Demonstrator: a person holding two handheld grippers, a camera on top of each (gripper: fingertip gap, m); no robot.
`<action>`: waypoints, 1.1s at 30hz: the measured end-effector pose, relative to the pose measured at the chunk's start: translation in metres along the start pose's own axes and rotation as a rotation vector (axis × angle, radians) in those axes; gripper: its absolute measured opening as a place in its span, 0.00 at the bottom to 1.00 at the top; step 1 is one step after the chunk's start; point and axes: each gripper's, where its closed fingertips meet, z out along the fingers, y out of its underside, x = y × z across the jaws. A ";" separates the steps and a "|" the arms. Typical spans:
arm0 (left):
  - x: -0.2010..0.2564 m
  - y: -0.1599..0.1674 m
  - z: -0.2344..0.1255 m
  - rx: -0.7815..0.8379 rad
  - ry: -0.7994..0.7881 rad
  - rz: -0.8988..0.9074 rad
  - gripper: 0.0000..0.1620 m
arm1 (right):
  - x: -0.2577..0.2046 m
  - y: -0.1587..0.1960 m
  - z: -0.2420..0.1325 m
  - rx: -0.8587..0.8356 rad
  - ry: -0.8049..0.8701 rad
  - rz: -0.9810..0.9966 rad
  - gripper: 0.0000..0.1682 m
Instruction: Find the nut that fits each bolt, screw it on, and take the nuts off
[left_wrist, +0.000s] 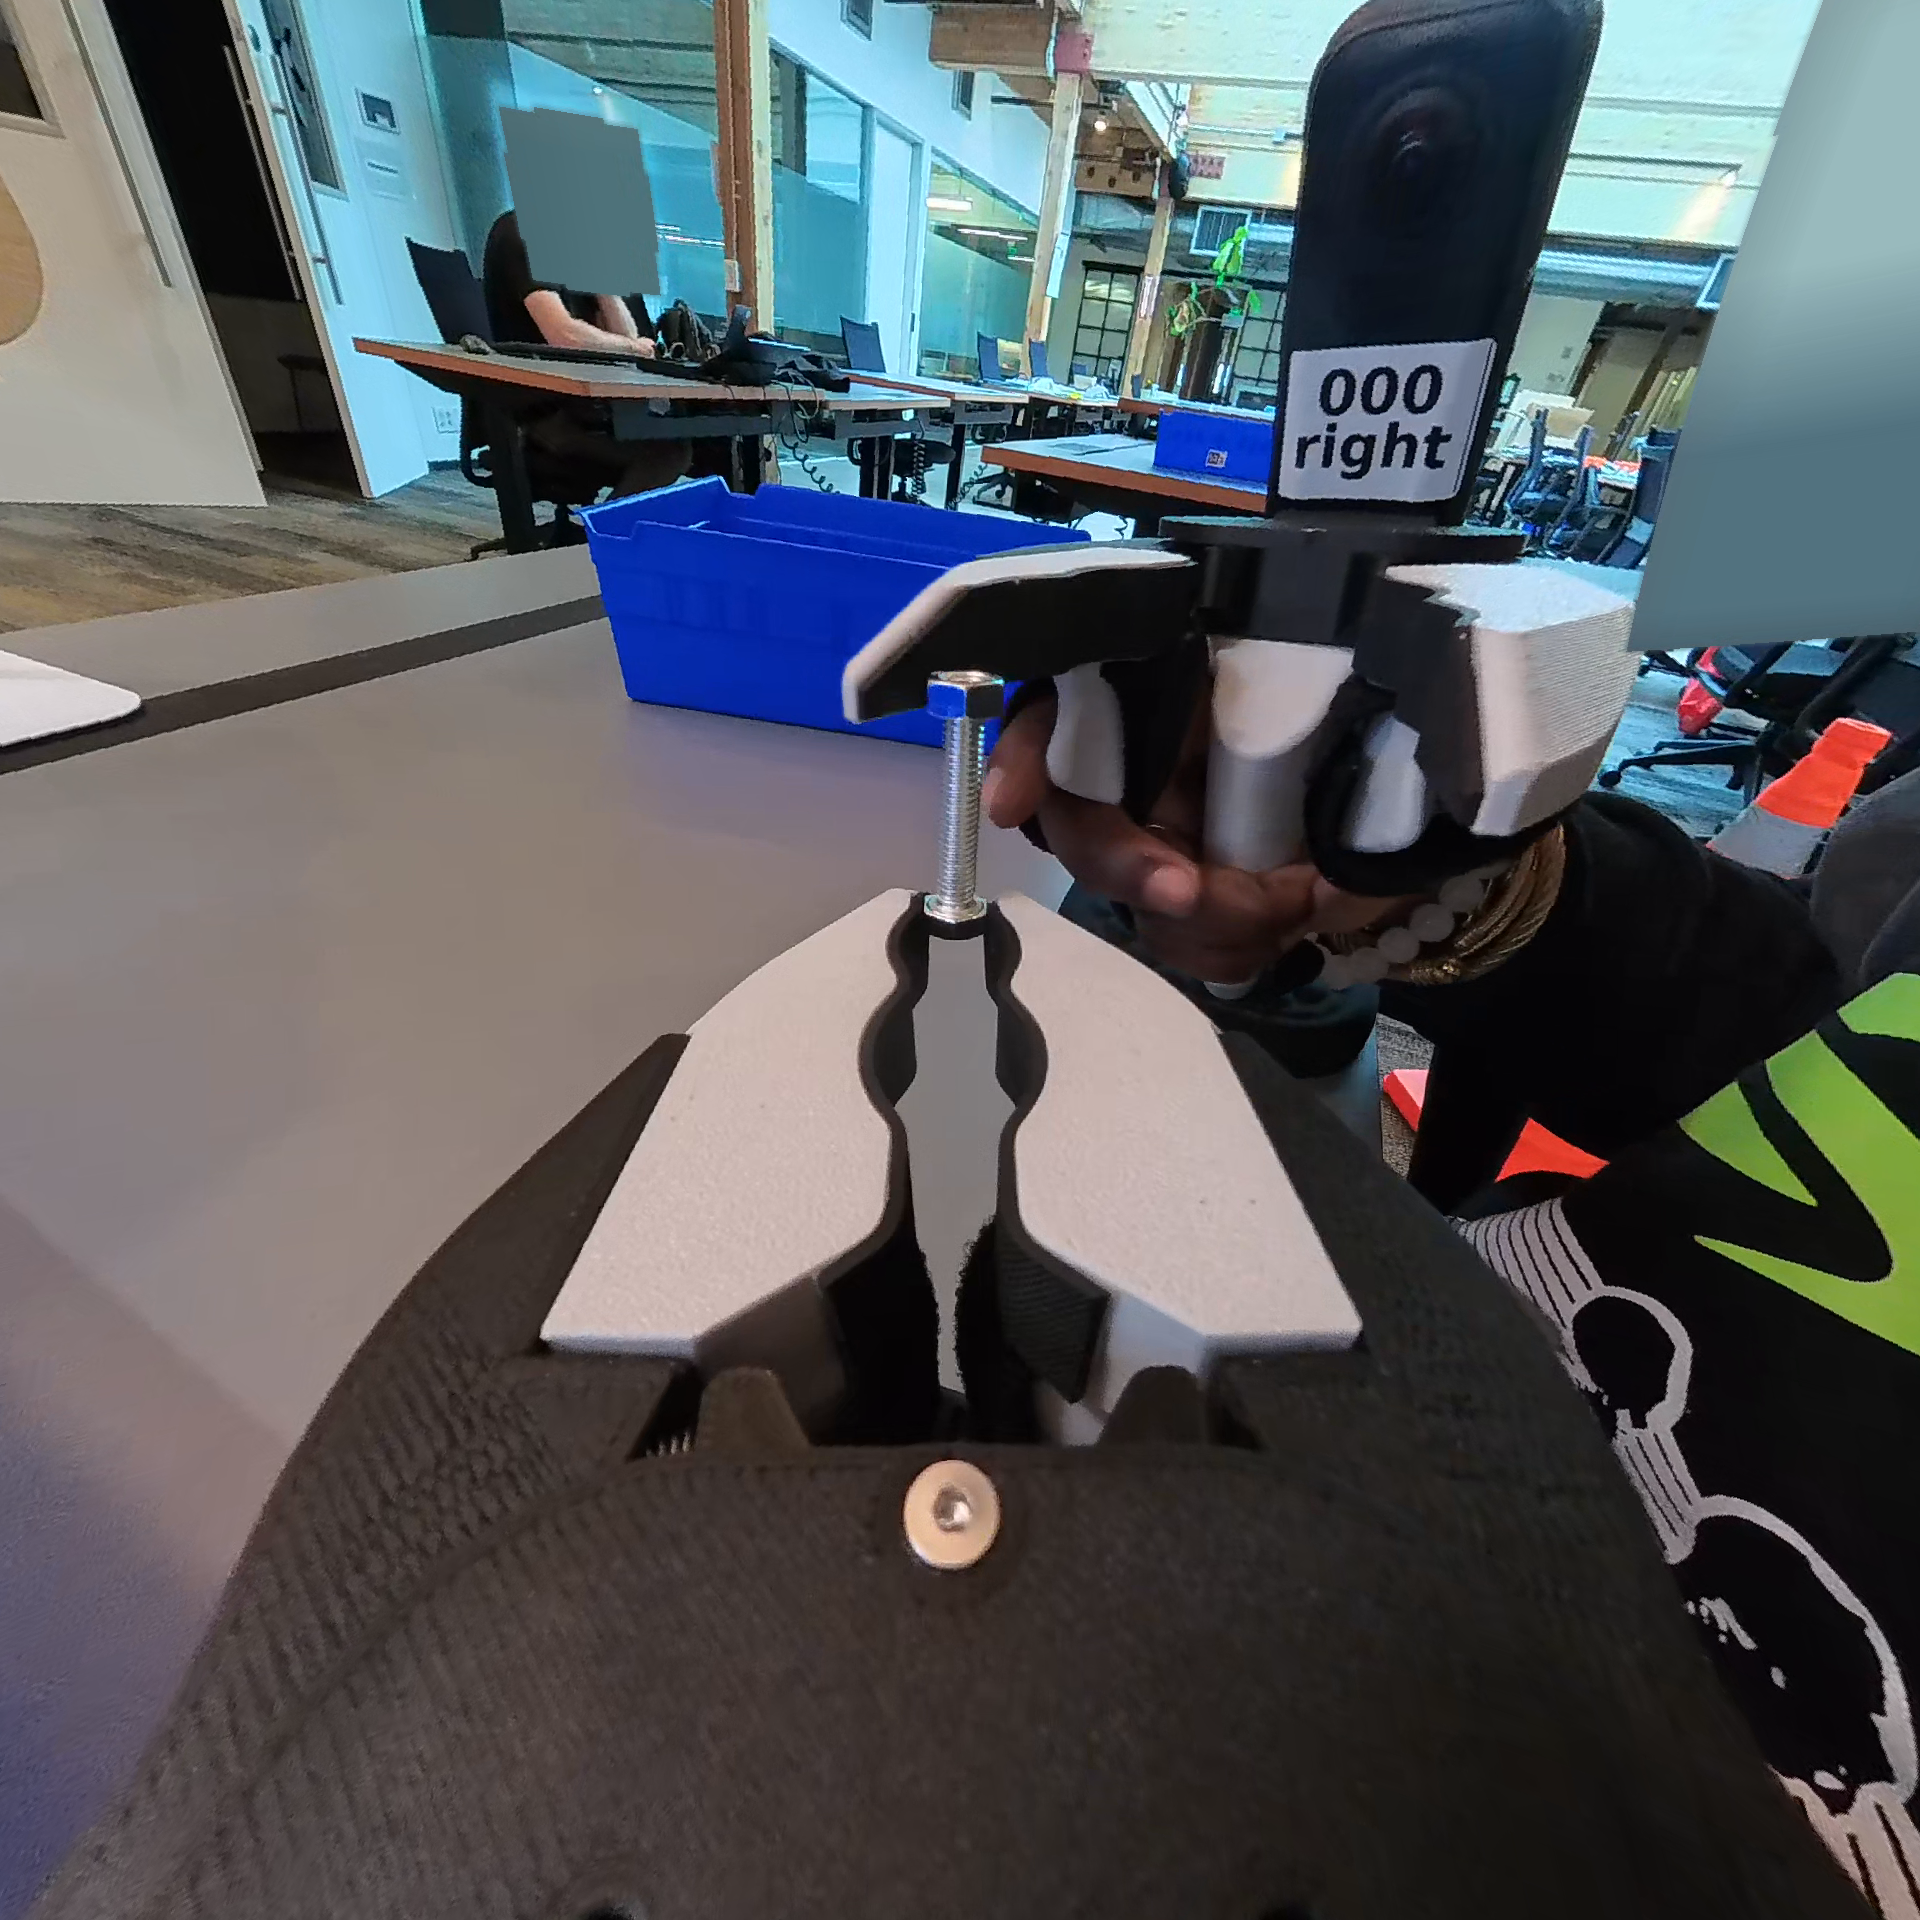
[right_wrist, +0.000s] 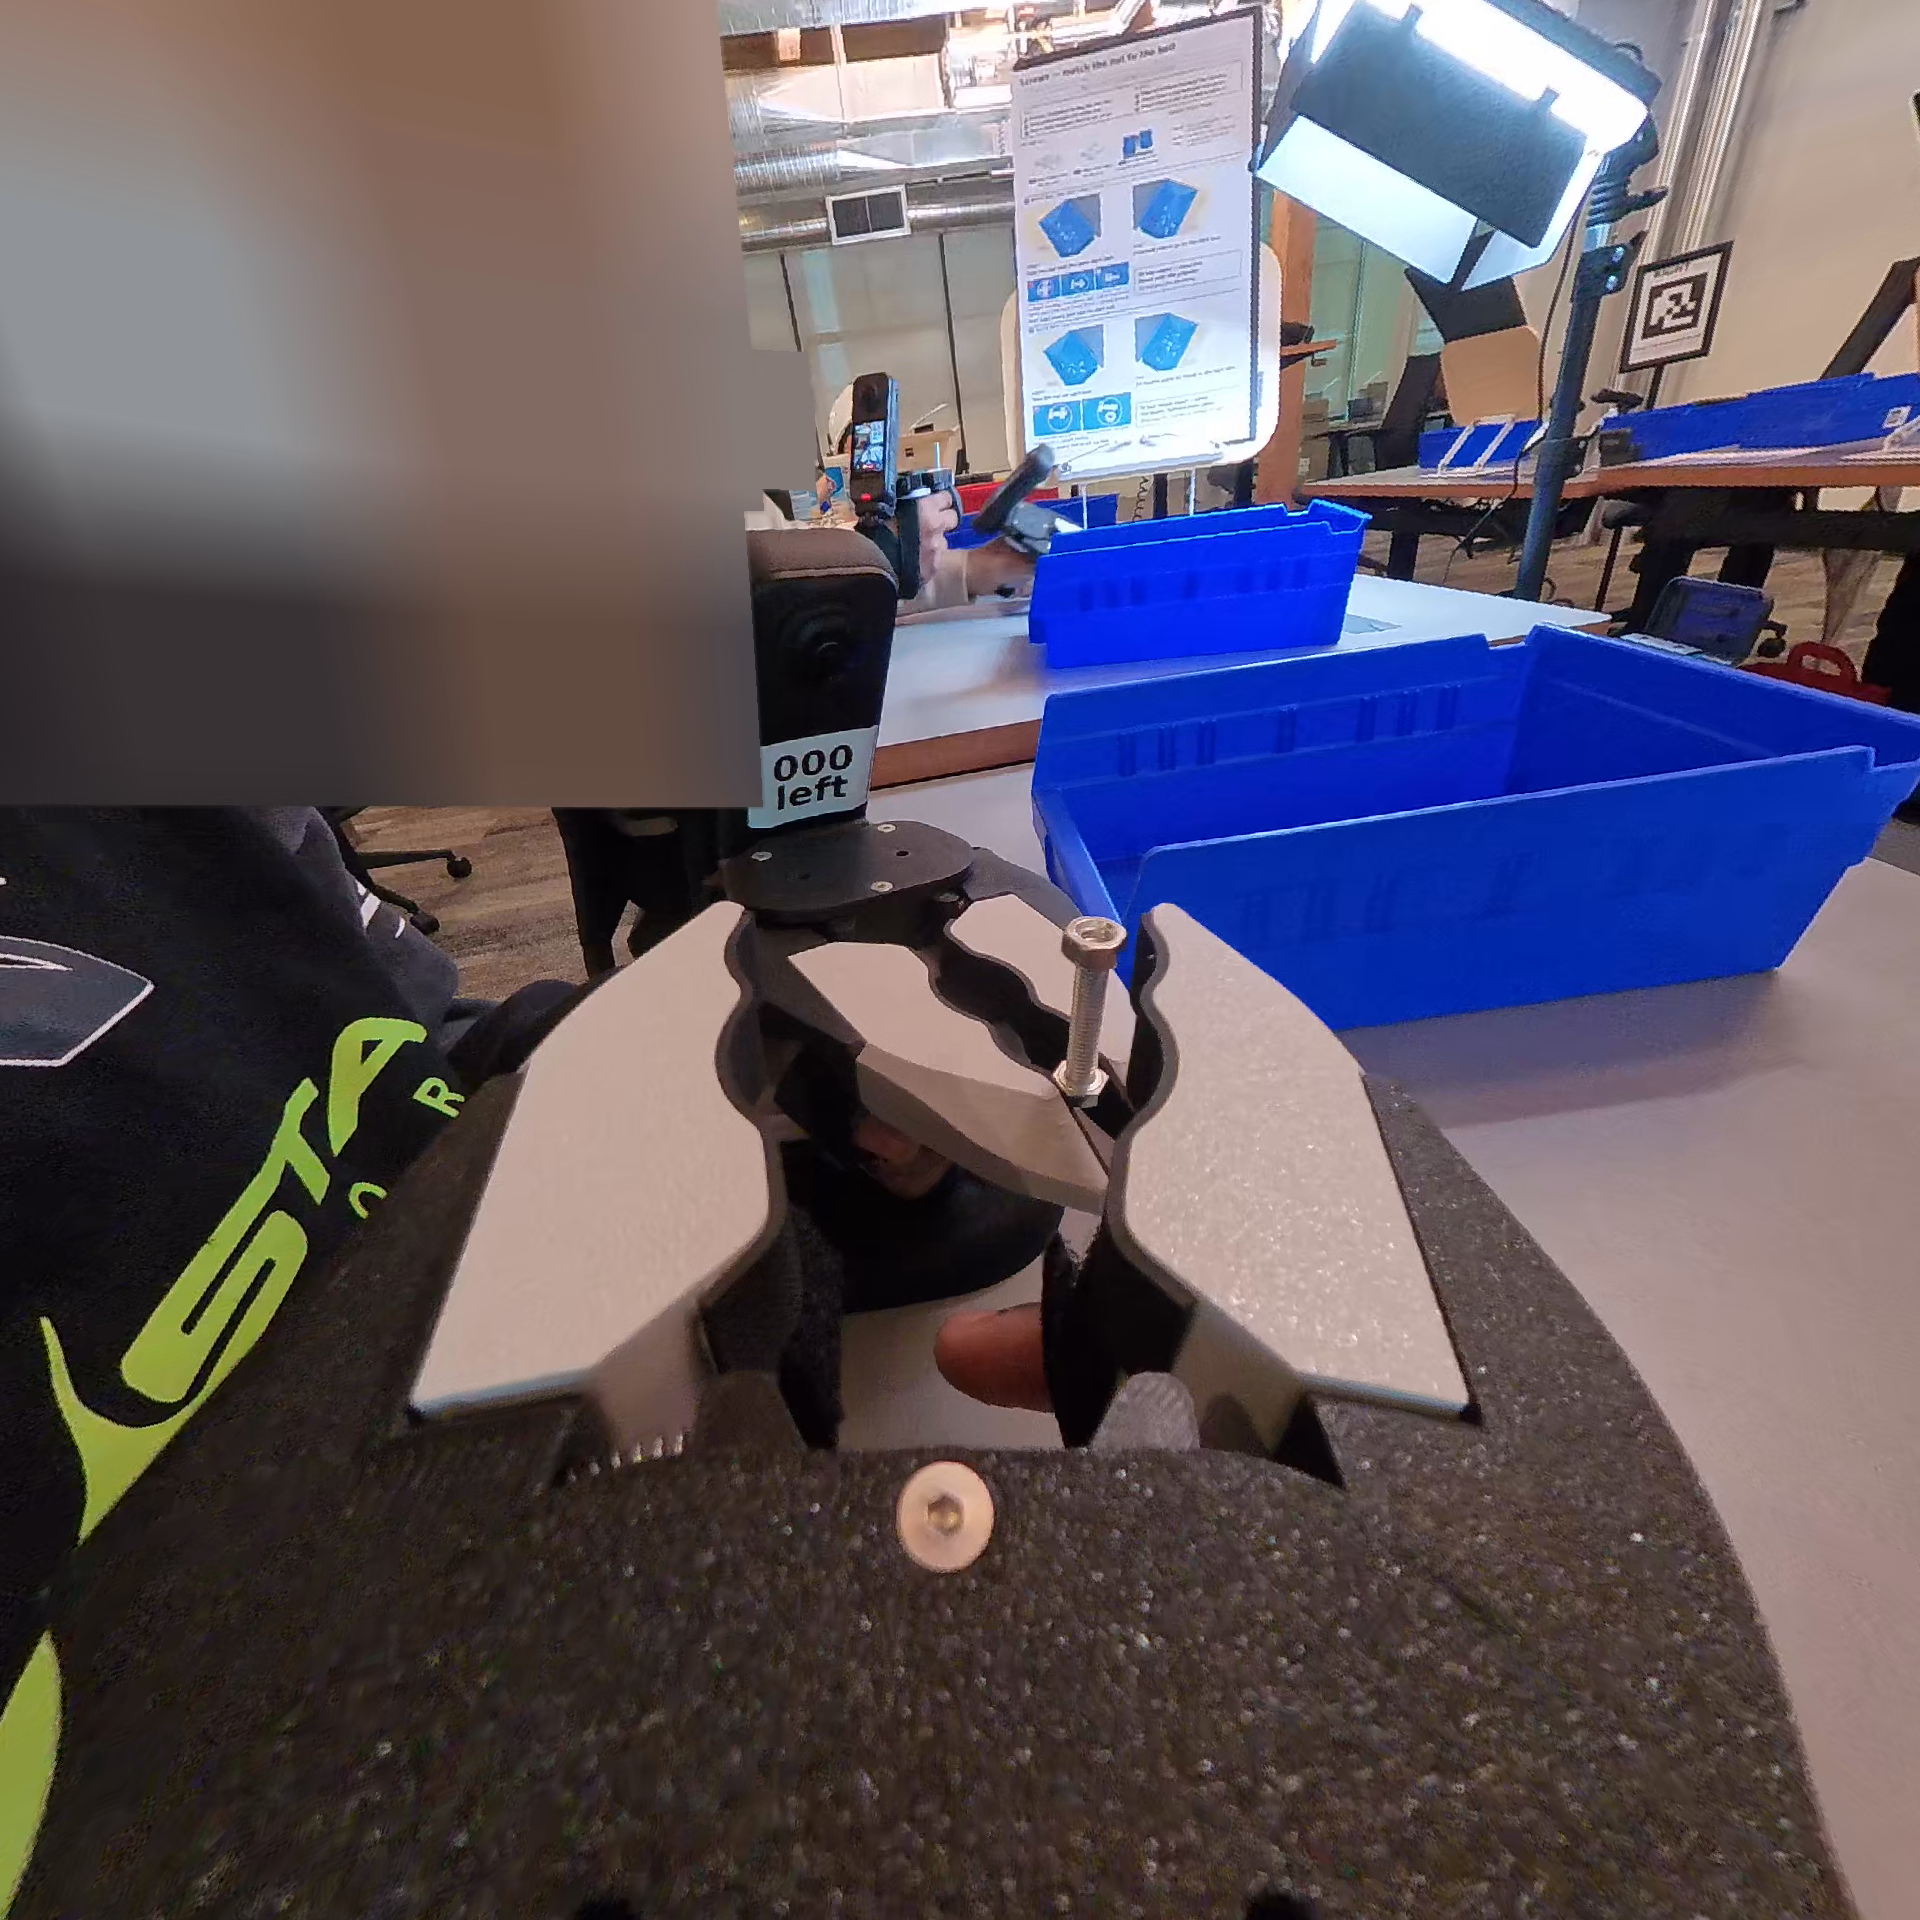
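Left wrist view has my left claw (left_wrist: 954, 920) pinched shut on a nut (left_wrist: 956, 910) at its very tips, with a silver bolt (left_wrist: 962, 800) standing upright out of that nut, head uppermost. My right claw (left_wrist: 940, 681) comes in from the right, its fingers at the bolt head; from this side I cannot tell whether they touch it. The right wrist view settles the rest: the right claw's (right_wrist: 1127, 1023) fingers stand spread, the bolt (right_wrist: 1088, 1006) rising in the gap beside the right-hand finger (right_wrist: 1247, 1122) and not clamped. The left claw (right_wrist: 1081, 1101) crosses between those fingers and blocks most of the space behind them.

All this hangs above the grey table (left_wrist: 364, 935). A blue bin (left_wrist: 790, 603) sits toward the far edge of the table, behind the bolt. A person's sleeve (left_wrist: 1621, 997) and printed dark shirt (left_wrist: 1766, 1299) fill the right side. Beyond stand office desks (left_wrist: 644, 390), a second blue bin (right_wrist: 1195, 582), a printed instruction board (right_wrist: 1138, 239) and a studio light (right_wrist: 1455, 135).
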 end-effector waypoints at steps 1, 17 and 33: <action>0.000 0.000 0.000 0.000 -0.001 -0.001 0.06 | 0.000 0.000 0.000 -0.001 -0.001 -0.001 0.41; -0.002 0.000 -0.001 0.005 -0.007 -0.016 0.06 | 0.000 -0.001 -0.011 0.005 0.030 -0.011 0.38; -0.002 0.001 0.000 -0.002 -0.006 -0.011 0.06 | 0.001 0.001 0.007 0.008 -0.006 -0.022 0.42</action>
